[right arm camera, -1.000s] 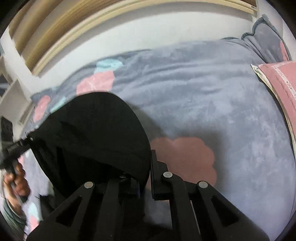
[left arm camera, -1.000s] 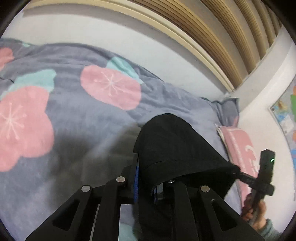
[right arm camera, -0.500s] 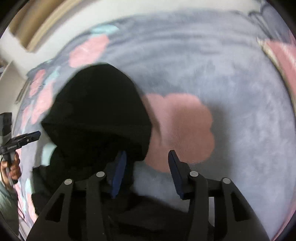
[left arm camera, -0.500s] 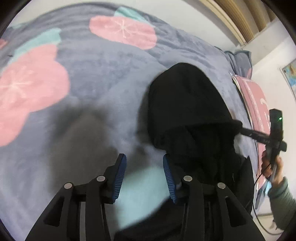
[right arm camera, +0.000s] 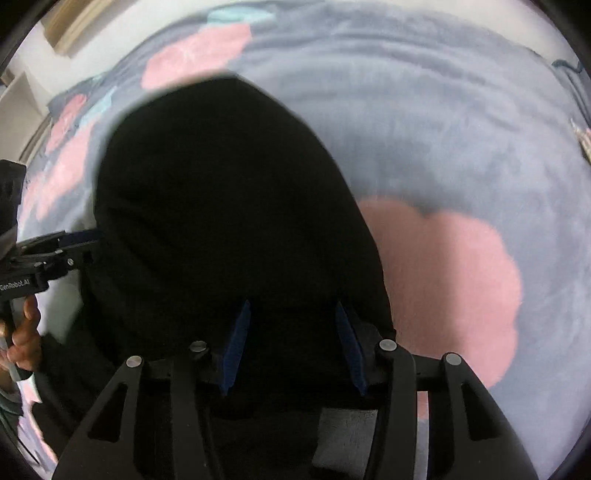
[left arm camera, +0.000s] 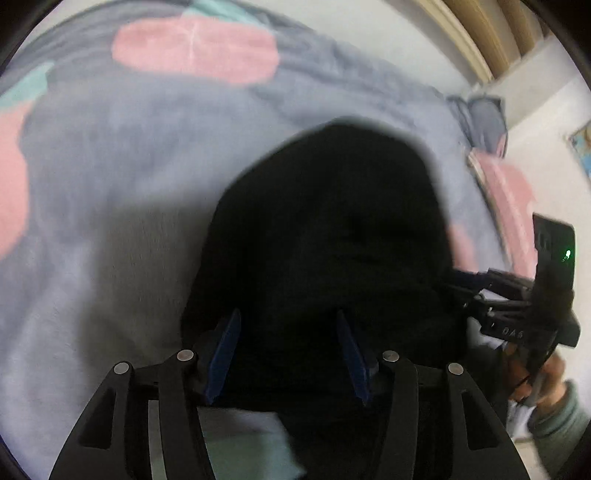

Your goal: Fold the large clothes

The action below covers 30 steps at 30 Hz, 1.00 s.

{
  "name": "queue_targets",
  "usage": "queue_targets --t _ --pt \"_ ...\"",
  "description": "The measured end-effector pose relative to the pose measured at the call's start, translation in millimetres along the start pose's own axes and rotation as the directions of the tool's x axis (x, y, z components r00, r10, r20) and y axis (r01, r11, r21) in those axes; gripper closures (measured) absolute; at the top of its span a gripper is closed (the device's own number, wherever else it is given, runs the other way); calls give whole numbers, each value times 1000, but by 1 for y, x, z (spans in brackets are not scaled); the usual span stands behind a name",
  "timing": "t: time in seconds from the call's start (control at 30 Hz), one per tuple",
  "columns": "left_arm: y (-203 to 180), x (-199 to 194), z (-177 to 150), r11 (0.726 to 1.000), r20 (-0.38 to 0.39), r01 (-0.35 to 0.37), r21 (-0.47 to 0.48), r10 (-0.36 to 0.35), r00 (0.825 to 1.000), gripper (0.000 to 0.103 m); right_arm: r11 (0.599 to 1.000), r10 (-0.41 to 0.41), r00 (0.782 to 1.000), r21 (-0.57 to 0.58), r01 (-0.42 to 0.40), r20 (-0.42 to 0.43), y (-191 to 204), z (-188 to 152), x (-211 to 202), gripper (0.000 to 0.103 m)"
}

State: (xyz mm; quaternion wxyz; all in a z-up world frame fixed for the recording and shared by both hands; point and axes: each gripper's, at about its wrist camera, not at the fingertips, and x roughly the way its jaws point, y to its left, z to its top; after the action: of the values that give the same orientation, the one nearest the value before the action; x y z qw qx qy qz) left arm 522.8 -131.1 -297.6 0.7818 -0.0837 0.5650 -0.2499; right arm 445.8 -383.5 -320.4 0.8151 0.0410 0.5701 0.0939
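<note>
A black hooded garment (left arm camera: 332, 229) lies on the grey blanket (left arm camera: 110, 166); its rounded hood points away from me. It also shows in the right wrist view (right arm camera: 221, 192). My left gripper (left arm camera: 288, 350) is open, its blue pads (left arm camera: 225, 347) apart, low over the garment's near part. My right gripper (right arm camera: 291, 343) is open too, pads (right arm camera: 236, 339) apart over the black fabric. Each gripper shows in the other's view: the right one at the garment's right edge (left arm camera: 517, 295), the left one at its left edge (right arm camera: 44, 254).
The blanket (right arm camera: 461, 129) has pink and teal flower patches. A pink pillow (left arm camera: 506, 206) lies at the bed's far right by a white wall (left arm camera: 535, 110). Wooden slats (left arm camera: 491, 33) run above the wall.
A second ago both grippers were shut on the hood and held it up. They let go, the hood dropped flat, and both open grippers have moved in over the garment.
</note>
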Motion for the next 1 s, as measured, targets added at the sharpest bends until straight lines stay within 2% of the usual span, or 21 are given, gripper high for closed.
queue_targets --t 0.17,0.27,0.33,0.4,0.47,0.53,0.57,0.7,0.8,0.87,0.93,1.0 --pt "-9 -24 3 1000 49 -12 19 11 999 48 1000 -1 1000 -13 1 20 -1 1 -19 51" --pt "-25 -58 -7 997 131 33 67 -42 991 48 995 92 990 -49 -87 104 9 -1 -54 51" --pt "-27 -66 -9 998 162 27 53 -35 986 48 991 118 985 -77 -109 126 18 -2 -61 51" --pt "-19 -60 -12 999 156 40 5 -41 987 48 989 113 988 -106 -102 102 23 -4 -50 51" --pt "-6 -39 -18 999 97 18 -32 -15 995 48 992 43 998 -121 -38 37 25 -6 -21 51" --pt "3 -19 -24 998 47 45 -53 -42 998 48 993 49 999 -102 -50 -10 16 -11 3 51" --pt "7 -15 -26 997 54 59 -54 -56 997 48 994 60 998 -93 -60 -4 12 -13 7 51" --pt "3 -23 -24 997 53 60 -48 -58 997 48 993 59 998 -103 -59 -9 7 -13 -2 51" --pt "1 -50 -23 998 67 68 -10 -68 995 48 988 94 996 -123 -92 6 1 -8 -26 51" --pt "-6 -70 -15 995 112 91 28 -94 989 48 986 123 992 -122 -118 38 -10 -1 -43 47" --pt "-4 -86 -4 994 142 104 37 -108 984 44 984 157 985 -98 -151 64 -27 10 -55 29" --pt "4 -91 15 995 148 100 21 -102 984 37 983 171 982 -75 -165 85 -43 25 -59 25"
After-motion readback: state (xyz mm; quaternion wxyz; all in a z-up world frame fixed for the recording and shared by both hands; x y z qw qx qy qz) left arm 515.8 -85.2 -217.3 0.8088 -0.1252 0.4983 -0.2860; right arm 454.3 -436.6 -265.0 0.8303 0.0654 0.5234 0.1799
